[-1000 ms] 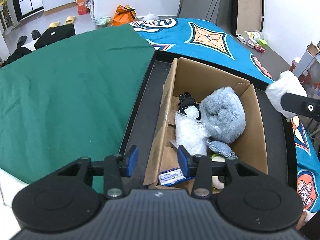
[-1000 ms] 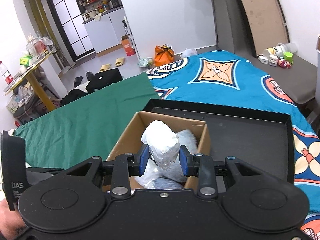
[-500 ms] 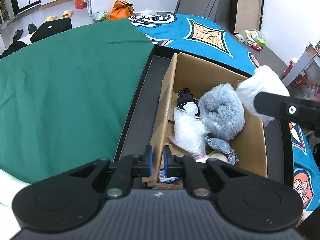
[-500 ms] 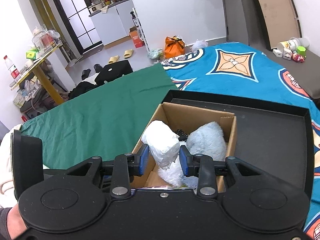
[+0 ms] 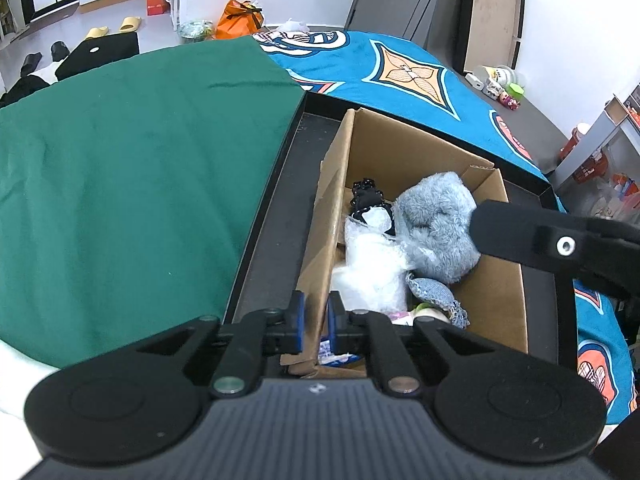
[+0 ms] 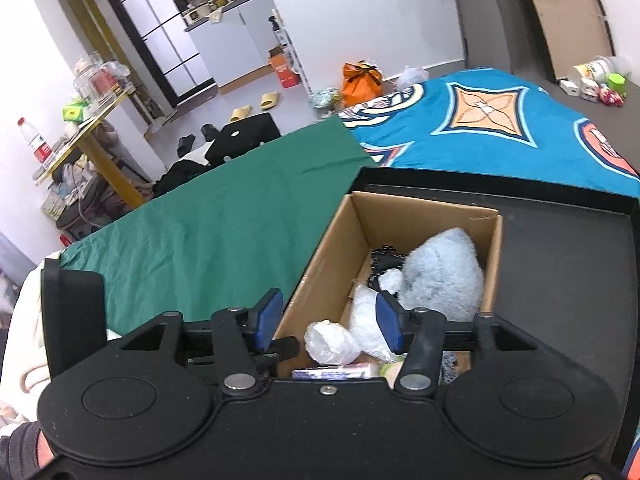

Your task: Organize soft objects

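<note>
One black tray (image 6: pixel 560 264) carries one cardboard box (image 5: pixel 500 300) along its left edge. The left gripper (image 5: pixel 316 318) is clamped on the box's near-left wall, steadying it. The right gripper (image 6: pixel 328 322) is opening above the box's near end; the white wrapped bundle (image 6: pixel 330 342) lies below, free of the pads. Best keep the wall pinched until the bundle settles. Inside: one grey plush (image 6: pixel 440 276), one black lace piece (image 5: pixel 366 196), one bubble-wrap packet (image 5: pixel 372 264).
</note>
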A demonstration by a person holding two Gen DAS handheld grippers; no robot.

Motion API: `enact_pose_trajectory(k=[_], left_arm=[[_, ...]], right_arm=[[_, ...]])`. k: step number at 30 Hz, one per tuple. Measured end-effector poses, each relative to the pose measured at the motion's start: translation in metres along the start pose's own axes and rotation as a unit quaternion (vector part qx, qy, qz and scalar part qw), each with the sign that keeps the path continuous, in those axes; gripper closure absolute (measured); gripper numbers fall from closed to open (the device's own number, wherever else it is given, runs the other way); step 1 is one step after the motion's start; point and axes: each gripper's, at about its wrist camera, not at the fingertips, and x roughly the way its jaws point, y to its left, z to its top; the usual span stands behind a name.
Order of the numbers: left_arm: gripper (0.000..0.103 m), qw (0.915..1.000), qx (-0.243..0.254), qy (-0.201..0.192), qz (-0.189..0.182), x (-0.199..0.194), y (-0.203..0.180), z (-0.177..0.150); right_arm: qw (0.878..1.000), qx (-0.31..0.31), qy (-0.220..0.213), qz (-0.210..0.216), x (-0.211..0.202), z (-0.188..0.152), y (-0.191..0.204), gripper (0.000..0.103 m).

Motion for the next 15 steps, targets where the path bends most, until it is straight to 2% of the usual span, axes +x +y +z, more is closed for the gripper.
enact_pose_trajectory(k=[10, 15], left_arm=[[0.092, 0.9999, 0.002, -0.008, 0.006, -0.004, -0.002, -0.001], [0.089, 0.9996, 0.012, -0.006, 0.026, -0.005, -0.008, 0.000]], right_arm=[[0.999, 0.043, -0.006, -0.026, -0.016, -0.008, -0.034, 0.050], [0.998, 0.059, -0.012, -0.035, -0.028, -0.015, -0.050, 0.045]])
